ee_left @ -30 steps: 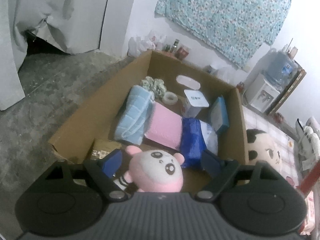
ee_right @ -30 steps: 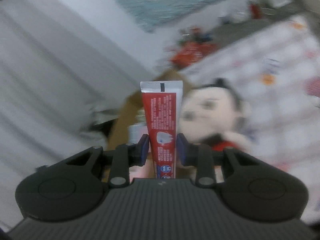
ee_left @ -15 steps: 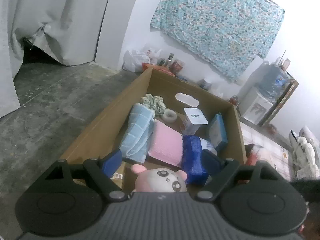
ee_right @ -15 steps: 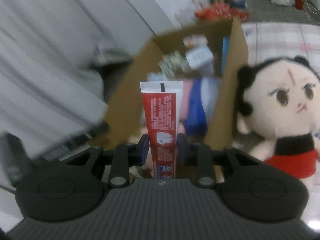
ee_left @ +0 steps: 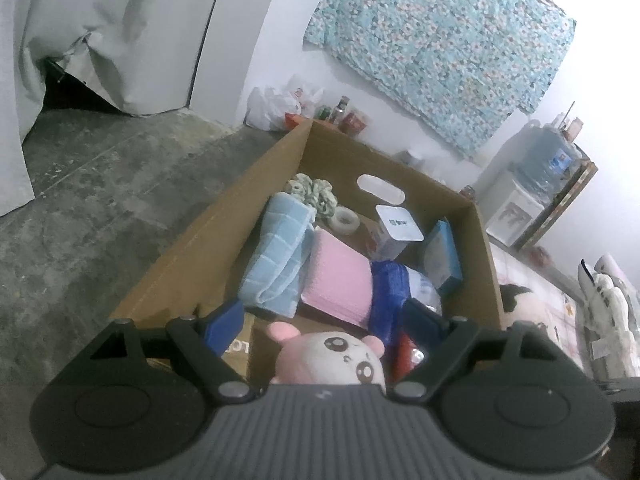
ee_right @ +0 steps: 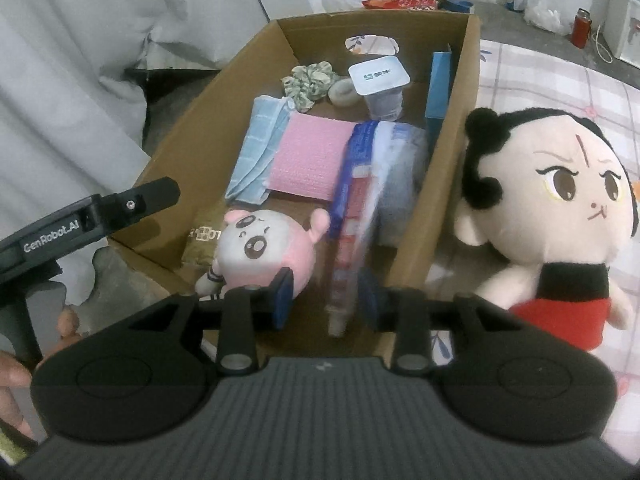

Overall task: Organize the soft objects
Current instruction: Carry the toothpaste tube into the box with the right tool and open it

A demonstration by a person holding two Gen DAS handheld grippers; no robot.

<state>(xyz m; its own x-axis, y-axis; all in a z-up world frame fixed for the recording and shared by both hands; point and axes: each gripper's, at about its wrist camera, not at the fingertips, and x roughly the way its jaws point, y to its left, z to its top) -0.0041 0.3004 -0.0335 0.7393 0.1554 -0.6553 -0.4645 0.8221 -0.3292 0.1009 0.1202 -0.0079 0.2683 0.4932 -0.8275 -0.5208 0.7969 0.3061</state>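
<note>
Red toothpaste tube (ee_right: 347,256) (blurred) loose between the parted fingers of the right hand-held gripper (ee_right: 326,300), above the cardboard box (ee_right: 460,120).

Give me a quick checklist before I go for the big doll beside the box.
1. Left gripper open: ok, jaws wide apart.
2. Right gripper free of toothpaste tube: cannot tell; jaws apart, tube blurred between them.
3. Pink plush inside cardboard box: ok.
4. Black-haired doll in box: not ok, it sits outside, beside the box wall.
5. Room for the doll in the box: cannot tell; it looks tight.
</note>
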